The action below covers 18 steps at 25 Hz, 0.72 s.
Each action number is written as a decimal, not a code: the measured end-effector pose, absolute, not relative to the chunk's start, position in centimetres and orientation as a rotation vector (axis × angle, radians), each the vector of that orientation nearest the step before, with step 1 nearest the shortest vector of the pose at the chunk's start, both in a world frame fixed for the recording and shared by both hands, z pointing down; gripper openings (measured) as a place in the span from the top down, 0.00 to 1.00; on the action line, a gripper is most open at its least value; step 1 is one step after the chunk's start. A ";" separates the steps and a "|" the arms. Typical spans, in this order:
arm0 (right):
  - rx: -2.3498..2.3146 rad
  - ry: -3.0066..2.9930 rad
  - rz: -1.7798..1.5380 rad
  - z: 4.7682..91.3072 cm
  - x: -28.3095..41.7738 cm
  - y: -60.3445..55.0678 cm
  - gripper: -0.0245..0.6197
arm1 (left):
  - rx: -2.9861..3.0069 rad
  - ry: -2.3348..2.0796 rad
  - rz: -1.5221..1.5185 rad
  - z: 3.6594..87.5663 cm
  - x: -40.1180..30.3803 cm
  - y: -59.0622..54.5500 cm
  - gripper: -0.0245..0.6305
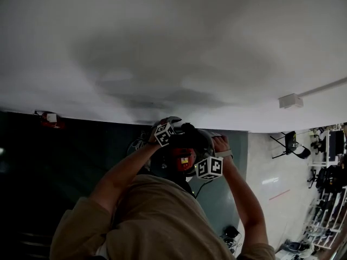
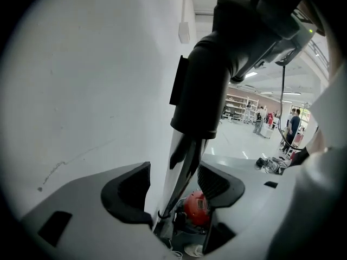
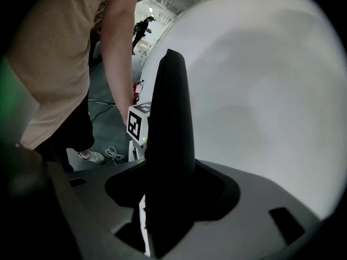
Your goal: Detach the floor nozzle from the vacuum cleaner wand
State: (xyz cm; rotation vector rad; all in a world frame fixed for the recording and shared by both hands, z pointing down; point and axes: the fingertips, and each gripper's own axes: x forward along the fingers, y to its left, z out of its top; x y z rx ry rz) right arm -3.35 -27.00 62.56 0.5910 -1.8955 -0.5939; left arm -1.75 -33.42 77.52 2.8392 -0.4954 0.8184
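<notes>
**A:** How do the grips stand?

**B:** The right hand-held gripper (image 3: 171, 194) is clamped on a matt black plastic collar (image 3: 171, 118), which fills the gap between its jaws. The left hand-held gripper (image 2: 174, 186) is spread wide. A shiny silver metal wand (image 2: 172, 167) runs between its jaws, and no pad presses on it.

**A:** And the floor nozzle?

**B:** No view shows me its flat head. In the left gripper view the collar caps the wand at 12 o'clock, so I take that joint for the one to part. The round red vacuum body (image 2: 196, 207) sits at 6 o'clock, lower down.

**A:** What could go wrong?

**B:** With the wand ungripped, a pull on the collar would probably drag the whole machine along instead of splitting the joint. The polished tube may slide through the pads if the left jaws close only lightly. If the collar has a latch and it isn't pressed, force would just twist things. A sudden release could also swing a part into the white painted wall (image 2: 81, 91), which is near at 9 o'clock in that view.

**A:** And the surroundings?

**B:** There's no desk, and the work is done standing over a glossy floor (image 2: 244, 145). A loose white cable (image 3: 113, 155) lies just beside a shoe (image 3: 93, 156). Store shelves (image 2: 238, 106) and people (image 2: 293, 124) are well apart, toward 3 o'clock.
</notes>
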 end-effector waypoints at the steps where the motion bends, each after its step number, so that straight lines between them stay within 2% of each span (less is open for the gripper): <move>1: 0.593 -1.896 -0.596 62.5 -3.4 -26.8 0.60 | 2.841 -0.484 0.826 77.6 -1.6 -33.3 0.53; 3: 0.596 -1.896 -0.598 62.6 -3.5 -26.6 0.60 | 2.846 -0.463 0.842 77.8 -1.3 -33.0 0.54; 6: 0.605 -1.890 -0.597 62.6 -3.4 -26.6 0.60 | 2.878 -0.441 0.853 78.1 -0.9 -32.6 0.70; 7: 0.611 -1.888 -0.596 62.6 -3.4 -26.6 0.60 | 2.886 -0.439 0.853 78.2 -0.8 -32.6 0.71; 18: 0.765 -1.883 -0.492 62.4 -2.9 -27.5 0.60 | 2.898 -0.430 0.854 78.0 -0.4 -33.2 0.72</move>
